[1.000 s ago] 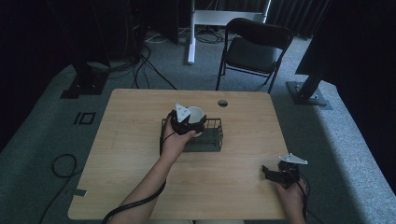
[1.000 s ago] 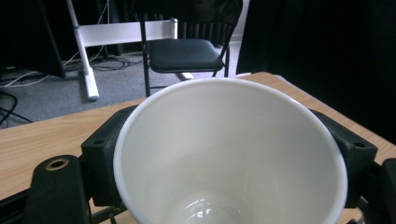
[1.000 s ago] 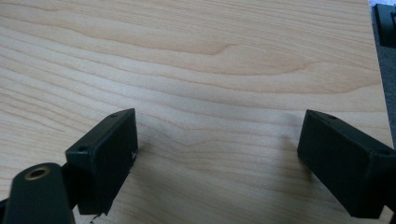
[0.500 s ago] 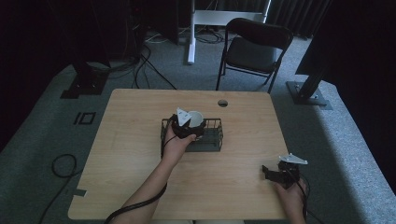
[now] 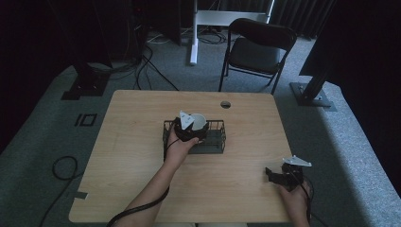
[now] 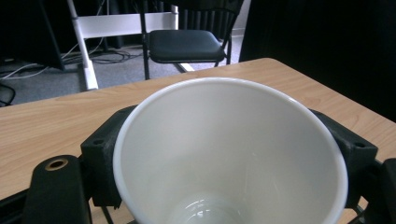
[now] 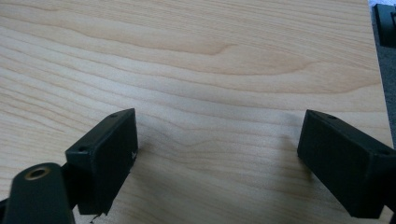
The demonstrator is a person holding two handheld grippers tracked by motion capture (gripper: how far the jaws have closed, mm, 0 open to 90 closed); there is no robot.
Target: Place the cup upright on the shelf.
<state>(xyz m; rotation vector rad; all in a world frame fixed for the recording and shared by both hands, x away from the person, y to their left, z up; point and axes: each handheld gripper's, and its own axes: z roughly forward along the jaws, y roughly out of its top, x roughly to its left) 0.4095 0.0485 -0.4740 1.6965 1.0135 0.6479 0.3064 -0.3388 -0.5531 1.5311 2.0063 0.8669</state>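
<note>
The left gripper (image 5: 191, 131) is sitting over the black wire basket (image 5: 216, 141) near the middle of the wooden table (image 5: 132, 142), and its two black jaws are pressing against opposite sides of a white cup (image 6: 229, 154). In the left gripper view the jaws are flanking the cup's wall just below the rim, one on each side, and the cup is standing upright with its open mouth facing the camera and its glossy inside bare. From the high view the cup (image 5: 198, 123) is showing at the basket's far left part, within or just above the wire walls; which of the two I cannot tell. The right gripper (image 5: 279, 176) is resting low at the table's near right corner, well apart from the basket. In the right gripper view its jaws are spreading wide with only bare wood grain (image 7: 210, 84) between them, gripping nothing. No brand, label or readable writing is appearing on the cup, the basket or either gripper.
</note>
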